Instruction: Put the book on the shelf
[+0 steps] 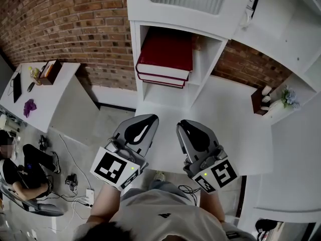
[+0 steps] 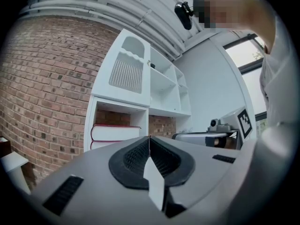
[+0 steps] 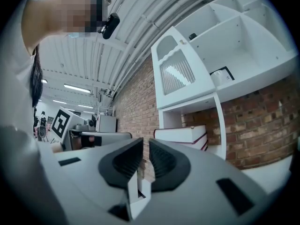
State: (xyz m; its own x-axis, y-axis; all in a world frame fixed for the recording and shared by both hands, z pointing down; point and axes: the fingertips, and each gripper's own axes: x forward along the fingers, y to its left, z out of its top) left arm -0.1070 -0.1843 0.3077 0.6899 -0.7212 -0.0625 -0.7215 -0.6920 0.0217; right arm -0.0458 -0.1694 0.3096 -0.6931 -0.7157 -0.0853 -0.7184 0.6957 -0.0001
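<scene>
— Left hand-held gripper (image 2: pixel 149 139)?
— Pressed together, pad against pad. Held nothing. Hovered level at the near edge of the white counter (image 1: pixel 230 124), aimed at the shelf (image 1: pixel 213 59).
— And the right hand-held gripper (image 3: pixel 146 142)?
— Stood a slit apart, with nothing in the gap. Hung just beside the left one, aimed the same way.
— Whereabouts of the red book (image 1: pixel 165 54)?
— Lay flat in the shelf's lower open compartment, atop other red-covered volumes, white page edges facing out. Sat well apart from both pairs of jaws, touched by neither.
— Behind the shelf?
— Saw a brick wall (image 1: pixel 75 29).
</scene>
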